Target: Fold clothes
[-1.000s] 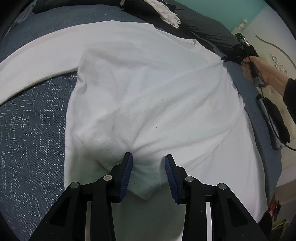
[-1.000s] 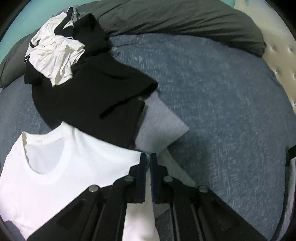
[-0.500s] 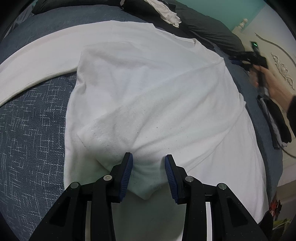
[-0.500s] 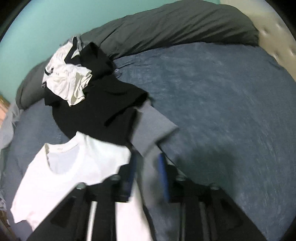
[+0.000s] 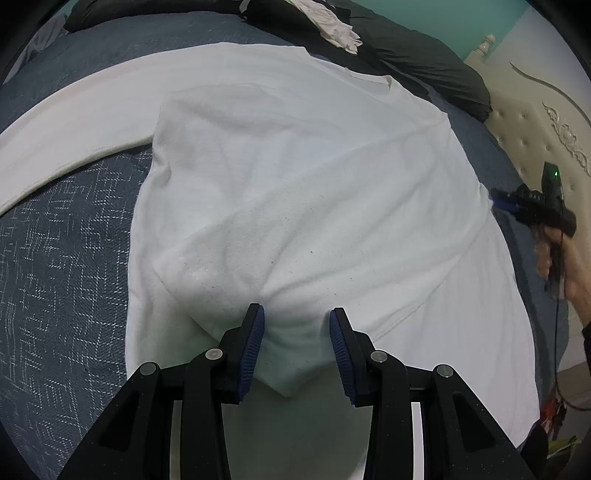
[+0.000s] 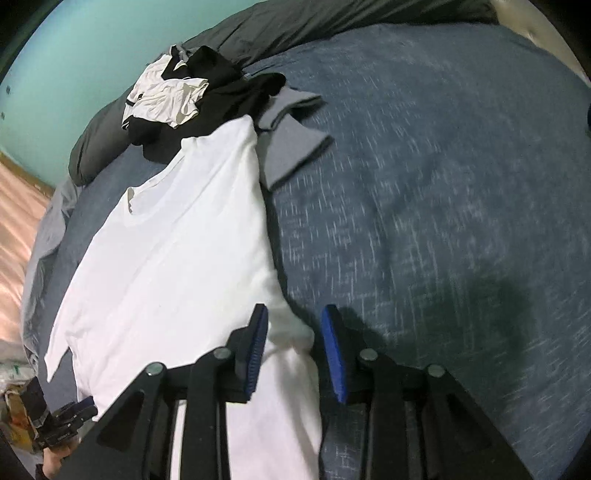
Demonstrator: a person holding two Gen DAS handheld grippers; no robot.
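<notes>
Grippers spread wide over a white shirt on the bed

White long-sleeved shirt (image 5: 295, 166) lies spread on the blue woven bed cover (image 5: 55, 277), its body partly folded over itself and one sleeve stretched out to the left across the cover. The left gripper (image 5: 295, 339) sits low at the near end of the shirt with its blue-padded fingers (image 5: 253, 343) well apart; a bunched corner of the white cloth lies in the gap between them, and the left pad seems to touch it, but nothing is pinched. From this view the right gripper (image 5: 498, 201) shows at the shirt's far right edge, held in a hand (image 5: 569, 266), with a green light lit on its body.

From the right wrist camera, the right gripper (image 6: 295, 347) is also spread wide. The shirt's edge (image 6: 291, 332) runs between its fingers (image 6: 334, 354), and whether either pad touches the cloth cannot be told. Beyond the shirt's collar a pile of clothes rests on the bed: a black garment (image 6: 221, 88), a crumpled white one (image 6: 166, 99) on top of it, and a grey piece (image 6: 291, 147) just beside the shirt's shoulder. A dark grey duvet (image 6: 332, 18) lies along the far side of the bed.
</notes>
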